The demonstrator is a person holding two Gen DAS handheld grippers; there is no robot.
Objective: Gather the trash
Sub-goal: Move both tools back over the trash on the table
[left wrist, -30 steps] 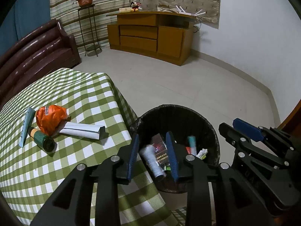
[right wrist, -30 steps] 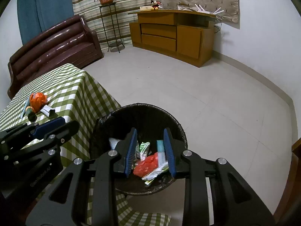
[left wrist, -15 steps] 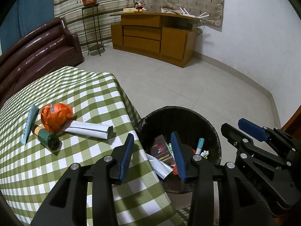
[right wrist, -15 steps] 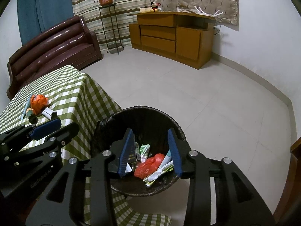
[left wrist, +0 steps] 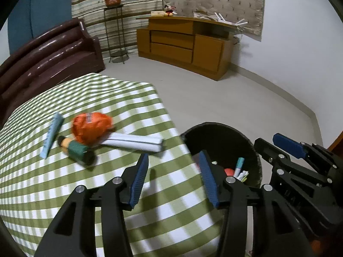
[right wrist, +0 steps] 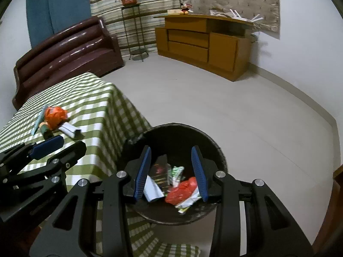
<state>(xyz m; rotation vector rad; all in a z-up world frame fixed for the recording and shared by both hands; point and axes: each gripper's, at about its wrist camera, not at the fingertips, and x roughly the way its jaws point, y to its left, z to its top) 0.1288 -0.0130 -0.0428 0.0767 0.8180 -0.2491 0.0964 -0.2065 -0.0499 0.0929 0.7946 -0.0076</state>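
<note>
Left gripper (left wrist: 173,180) jaws opening, nothing between them, over the table edge beside the black trash bin (right wrist: 216,147). Right gripper (right wrist: 171,171) released, empty, above the bin. Left of the bin on the checked tablecloth (left wrist: 64,184): orange wrapper (left wrist: 92,128), white paper roll (left wrist: 137,142), green-capped tube (left wrist: 75,151), blue strip (left wrist: 51,135), clustered together.

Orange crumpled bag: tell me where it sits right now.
The orange crumpled bag lies on the checked tablecloth, left in the left wrist view, overlapping the green-labelled bottle and white roll.
</note>
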